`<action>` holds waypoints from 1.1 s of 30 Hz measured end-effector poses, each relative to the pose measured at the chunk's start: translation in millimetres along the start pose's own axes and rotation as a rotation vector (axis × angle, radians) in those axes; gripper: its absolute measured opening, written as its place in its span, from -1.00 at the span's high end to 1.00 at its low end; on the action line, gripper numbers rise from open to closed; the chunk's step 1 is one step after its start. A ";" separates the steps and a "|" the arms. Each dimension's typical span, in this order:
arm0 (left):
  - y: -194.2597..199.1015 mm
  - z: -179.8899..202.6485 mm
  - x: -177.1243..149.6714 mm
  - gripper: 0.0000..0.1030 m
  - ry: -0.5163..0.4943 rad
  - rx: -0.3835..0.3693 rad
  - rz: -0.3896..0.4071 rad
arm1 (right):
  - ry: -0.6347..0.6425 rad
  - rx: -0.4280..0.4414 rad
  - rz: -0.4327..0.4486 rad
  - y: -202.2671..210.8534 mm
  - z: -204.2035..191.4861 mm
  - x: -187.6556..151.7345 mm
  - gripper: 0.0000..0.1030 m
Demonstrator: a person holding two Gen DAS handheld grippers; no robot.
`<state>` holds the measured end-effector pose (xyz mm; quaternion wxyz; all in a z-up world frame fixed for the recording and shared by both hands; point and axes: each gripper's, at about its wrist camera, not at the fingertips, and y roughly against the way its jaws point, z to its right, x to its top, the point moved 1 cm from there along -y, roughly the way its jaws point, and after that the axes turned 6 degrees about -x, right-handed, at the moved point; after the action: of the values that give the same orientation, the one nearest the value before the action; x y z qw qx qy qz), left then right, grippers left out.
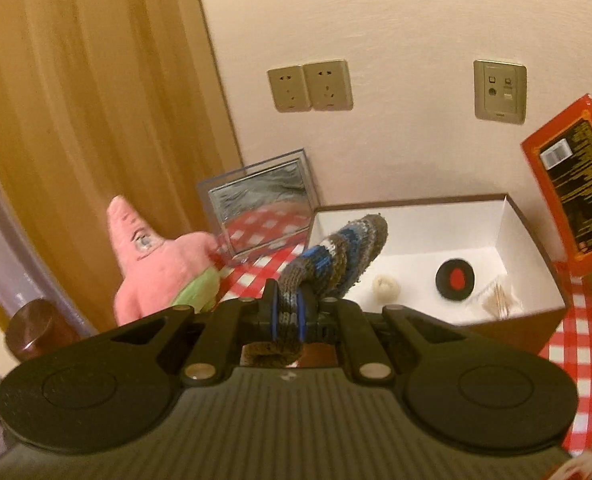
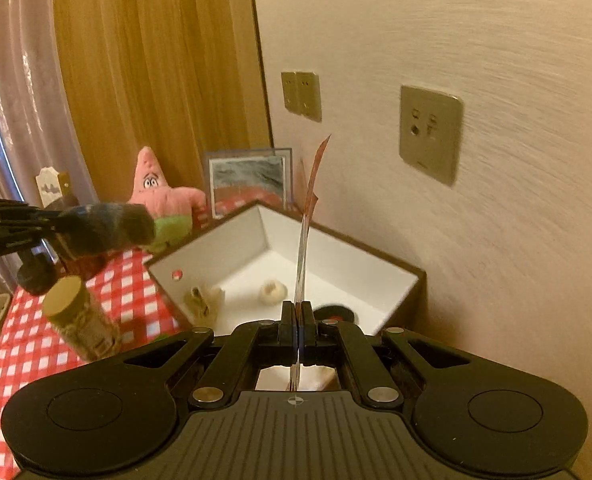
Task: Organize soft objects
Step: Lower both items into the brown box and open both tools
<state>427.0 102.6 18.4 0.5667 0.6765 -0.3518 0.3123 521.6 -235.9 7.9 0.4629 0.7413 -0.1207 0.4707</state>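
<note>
The striped knitted sock point(image 1: 337, 258) is pinched at one end between the fingers of the left gripper point(image 1: 287, 312); its long axis runs forward and to the right, so that the free end hangs over the near-left wall of the white open box point(image 1: 415, 222) by the wall edge of the tabletop. The box is thus judged to lie straight ahead of those fingers. The right gripper point(image 2: 296, 322) is closed on the edge of a thin red package point(image 2: 309, 216), held upright over the box. The pink plush star point(image 1: 156, 256) stands outside, beyond the box's left corner.
</note>
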 end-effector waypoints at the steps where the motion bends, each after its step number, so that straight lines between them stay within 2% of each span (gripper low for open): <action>1: -6.5 2.0 4.5 0.81 -0.002 -0.004 0.001 | 0.000 0.005 0.002 -7.5 -0.2 4.8 0.98; 9: -73.4 14.4 33.8 0.81 0.025 -0.055 -0.037 | -0.027 0.045 -0.002 -63.6 -2.6 31.0 0.98; 16: -126.9 28.4 43.8 0.81 0.023 -0.085 -0.098 | -0.099 0.081 -0.038 -112.9 -5.4 41.9 0.98; 30: -205.4 27.4 35.0 0.80 0.032 -0.050 -0.239 | -0.197 0.085 -0.140 -178.4 -10.3 40.3 0.98; 33: -215.2 25.9 32.5 0.72 0.038 -0.039 -0.259 | -0.210 0.082 -0.152 -186.9 -11.5 37.9 0.98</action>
<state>624.3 96.7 -76.8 0.6219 0.6991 -0.2564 0.2424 649.7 -115.7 -67.0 0.4513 0.8118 -0.0926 0.3589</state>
